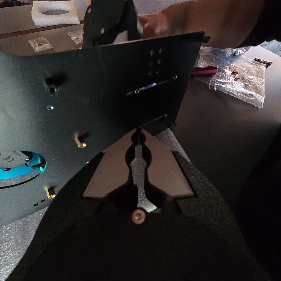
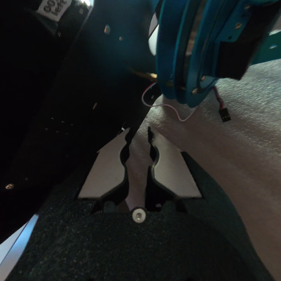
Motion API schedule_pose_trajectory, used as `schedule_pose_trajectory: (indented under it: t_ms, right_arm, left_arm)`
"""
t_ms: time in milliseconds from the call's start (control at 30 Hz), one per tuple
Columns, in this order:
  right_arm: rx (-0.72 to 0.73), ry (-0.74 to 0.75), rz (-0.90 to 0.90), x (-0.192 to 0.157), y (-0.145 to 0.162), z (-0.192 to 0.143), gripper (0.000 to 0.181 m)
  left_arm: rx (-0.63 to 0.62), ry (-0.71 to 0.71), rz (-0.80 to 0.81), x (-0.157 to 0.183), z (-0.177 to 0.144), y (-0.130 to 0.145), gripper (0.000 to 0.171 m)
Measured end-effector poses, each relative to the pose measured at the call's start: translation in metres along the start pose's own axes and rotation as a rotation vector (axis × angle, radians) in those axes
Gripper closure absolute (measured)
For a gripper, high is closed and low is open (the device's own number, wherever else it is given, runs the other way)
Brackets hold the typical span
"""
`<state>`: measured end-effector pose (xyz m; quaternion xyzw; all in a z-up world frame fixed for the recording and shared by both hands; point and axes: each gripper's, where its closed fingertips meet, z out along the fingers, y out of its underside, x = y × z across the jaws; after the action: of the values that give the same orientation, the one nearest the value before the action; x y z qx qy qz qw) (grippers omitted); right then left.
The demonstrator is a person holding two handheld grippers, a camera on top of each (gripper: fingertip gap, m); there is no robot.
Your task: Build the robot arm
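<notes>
Your left tongs (image 1: 138,130) point forward, clenched on the lower edge of the tilted black metal plate (image 1: 106,79), which carries two brass standoffs (image 1: 80,143). Your right tongs (image 2: 139,130) sit released over white foam (image 2: 212,152), beside the blue assembly (image 2: 182,60).

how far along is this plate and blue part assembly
Done: brass standoffs stand on the black plate, and the blue assembly sits against it. In hand: the left tool is shut on the plate's edge; the right tool is open. Left: the servo connector hangs loose.
</notes>
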<state>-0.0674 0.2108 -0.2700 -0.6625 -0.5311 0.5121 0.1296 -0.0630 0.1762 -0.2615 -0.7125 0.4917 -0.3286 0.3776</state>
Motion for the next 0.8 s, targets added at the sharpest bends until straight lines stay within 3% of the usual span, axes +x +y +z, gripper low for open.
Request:
schedule_pose_trajectory:
  t_ms: [67,200,300,600,667,800]
  right_arm:
    - [0.056,-0.033,-0.014,-0.007,-0.007,-0.006,0.161]
    - [-0.069,-0.068,-0.104,-0.018,0.014,0.007,0.16]
    - [-0.041,-0.064,-0.195,-0.019,0.008,0.006,0.163]
    - [-0.058,0.127,-0.837,-0.024,0.007,0.008,0.178]
    - [-0.095,0.091,-0.83,-0.024,0.007,0.008,0.178]
    - [-0.177,-0.063,-0.573,-0.025,0.007,0.009,0.181]
  left_arm:
    - [-0.001,-0.001,0.0,0.0,0.0,0.0,0.171]
    - [0.0,0.001,-0.001,0.0,0.0,0.0,0.171]
    - [-0.004,0.001,0.0,0.0,0.0,0.0,0.171]
    - [0.003,-0.026,-0.051,0.0,0.0,-0.001,0.171]
    - [0.004,-0.041,-0.046,-0.001,0.0,0.0,0.171]
    - [-0.004,-0.07,-0.016,-0.001,0.0,0.0,0.171]
